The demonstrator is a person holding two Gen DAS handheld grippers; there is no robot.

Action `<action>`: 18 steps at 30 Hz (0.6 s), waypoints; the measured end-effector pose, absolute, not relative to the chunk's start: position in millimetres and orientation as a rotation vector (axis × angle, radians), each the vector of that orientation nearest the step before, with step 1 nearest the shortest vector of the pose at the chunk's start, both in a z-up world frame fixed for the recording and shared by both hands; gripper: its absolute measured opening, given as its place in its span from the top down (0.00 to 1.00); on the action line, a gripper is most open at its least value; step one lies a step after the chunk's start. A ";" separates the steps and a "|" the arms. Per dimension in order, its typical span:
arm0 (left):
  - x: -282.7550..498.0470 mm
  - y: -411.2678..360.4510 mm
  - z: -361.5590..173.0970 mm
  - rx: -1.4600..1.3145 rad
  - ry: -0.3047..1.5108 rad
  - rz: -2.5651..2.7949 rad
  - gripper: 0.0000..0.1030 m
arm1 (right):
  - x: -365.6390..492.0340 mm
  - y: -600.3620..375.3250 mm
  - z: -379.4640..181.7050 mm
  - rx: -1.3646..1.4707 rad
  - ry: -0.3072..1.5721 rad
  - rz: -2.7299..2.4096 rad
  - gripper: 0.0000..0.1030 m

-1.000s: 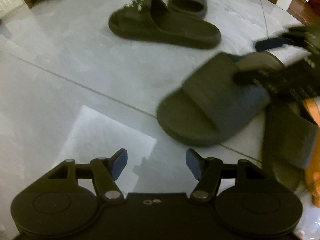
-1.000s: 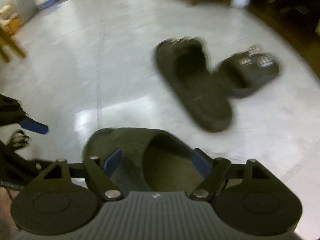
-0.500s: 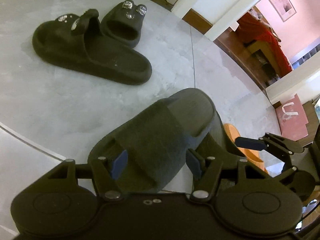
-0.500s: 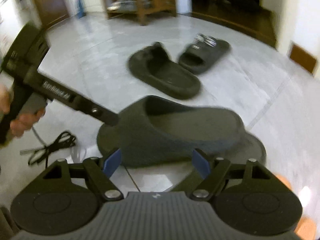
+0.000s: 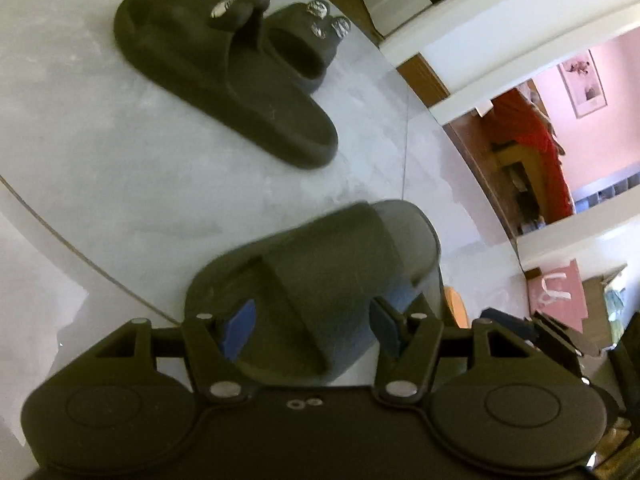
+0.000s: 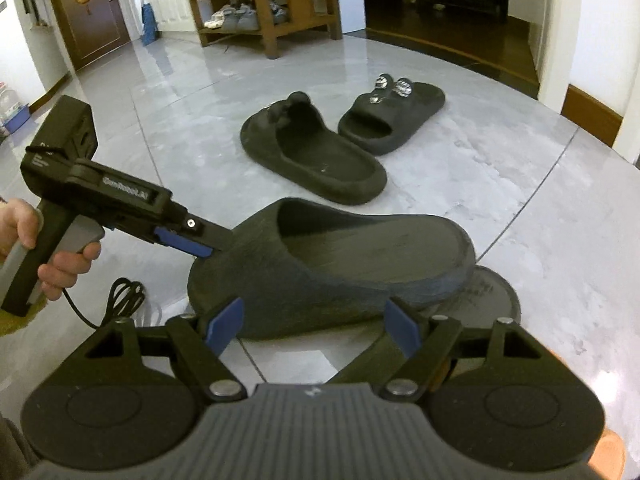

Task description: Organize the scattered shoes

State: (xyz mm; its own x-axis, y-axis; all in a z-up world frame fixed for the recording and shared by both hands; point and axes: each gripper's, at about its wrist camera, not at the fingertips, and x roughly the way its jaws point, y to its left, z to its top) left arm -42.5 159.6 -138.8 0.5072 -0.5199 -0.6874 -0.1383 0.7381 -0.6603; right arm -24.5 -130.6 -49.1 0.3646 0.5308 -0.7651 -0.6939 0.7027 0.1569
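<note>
A dark grey slide slipper sits in the middle of the pale tiled floor, its heel end resting on top of a second grey slipper that lies flat beneath it, so it sits tilted. The left tongs come at this slipper from its toe end, with the strap between the two blue pads; the jaws are wide but closing in, and I cannot see the pads pressing on the rubber yet. From the other side a hand grips the handle of those left tongs, and their tip reaches the toe end of the grey slipper. The right tongs hang just in front of the same slipper's side, spread wide, holding nothing and touching nothing; the slipper's edge lies just beyond the pads. Beyond the grey slipper, farther across the floor, lie two black slides: the black slipper nearer to it lies with its heel towards it, and the second black slipper, with shiny charms on its strap, lies just beside that one, the two nearly touching at their sides. Far behind them stands a wooden shoe rack with pale sneakers on its shelves. A black cable lies coiled on the floor beside the grey slipper's toe.
</note>
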 end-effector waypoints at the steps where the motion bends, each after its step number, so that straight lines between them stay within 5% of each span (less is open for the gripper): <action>1: -40.0 157.0 -140.0 -0.736 1.035 -0.265 0.40 | -24.8 -130.8 -49.6 -0.205 0.903 0.797 0.22; 5: -30.0 147.3 -150.8 -0.770 1.037 -0.290 0.42 | -23.1 -129.4 -49.5 -0.204 0.900 0.806 0.22; 11: -36.2 154.6 -166.2 -0.921 0.970 -0.320 0.67 | -31.1 -134.1 -47.6 -0.194 0.879 0.776 0.22; 18: -40.9 132.6 -152.3 -0.870 0.929 -0.269 0.68 | -49.8 -125.8 -61.5 -0.275 0.886 0.639 0.24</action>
